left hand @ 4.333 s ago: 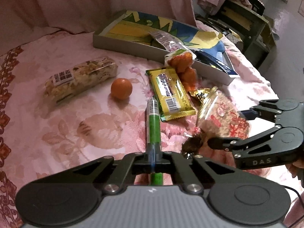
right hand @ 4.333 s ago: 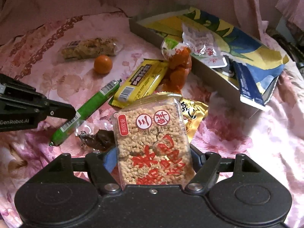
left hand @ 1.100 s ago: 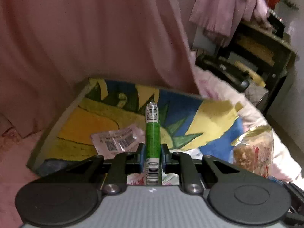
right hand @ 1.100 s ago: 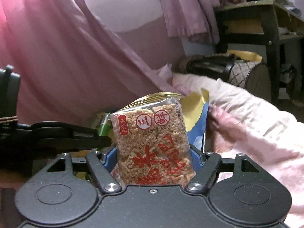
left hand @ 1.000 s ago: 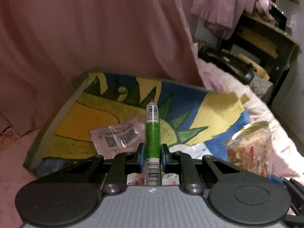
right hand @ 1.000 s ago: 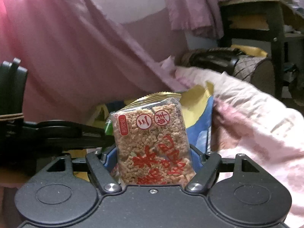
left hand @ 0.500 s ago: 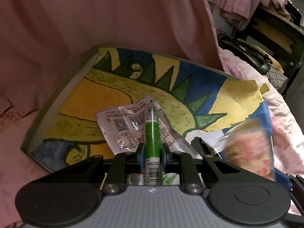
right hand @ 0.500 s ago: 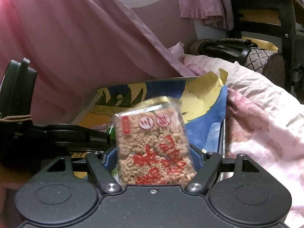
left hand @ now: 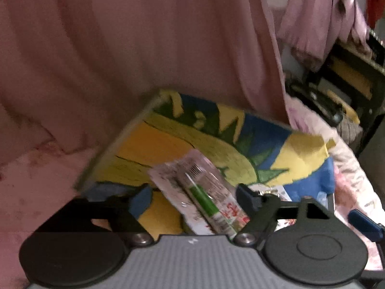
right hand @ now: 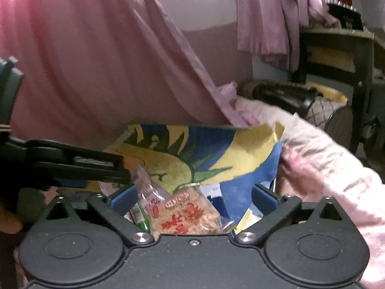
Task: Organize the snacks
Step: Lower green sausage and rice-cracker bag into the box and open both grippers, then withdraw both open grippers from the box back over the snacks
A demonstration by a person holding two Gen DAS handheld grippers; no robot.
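Left gripper (left hand: 193, 193): jaws spread wide, having just been opening; the green stick snack (left hand: 204, 201) lies loose between them, touching neither blue pad, tilted with its barcode end away from the camera. It rests on a clear printed packet (left hand: 192, 168) inside the box (left hand: 115, 144), whose floor carries a yellow, green and blue drawing.

Right gripper (right hand: 193, 198): jaws likewise wide apart, having just been opening; the puffed-rice cake pack (right hand: 187, 214) with red characters lies between the pads, free of both, in the near part of the box (right hand: 168, 154). The clear packet (right hand: 146, 190) stands just left of it, and a sliver of the green stick (right hand: 142, 221) shows at the pack's lower left.

Hidden or unclear: both views are blurred by motion. The near ends of the stick and of the rice cake pack are cut off by the gripper bodies. Whether the pack lies flat or leans on the box's near wall cannot be told.

Surroundings: a pink curtain (left hand: 144, 48) hangs behind the box; a pink floral bedspread (right hand: 324, 159) lies to its right. A dark shelf (right hand: 336, 48) stands beyond the box to the right. From the right wrist view, the left gripper (right hand: 72, 166) reaches over the box's left side.
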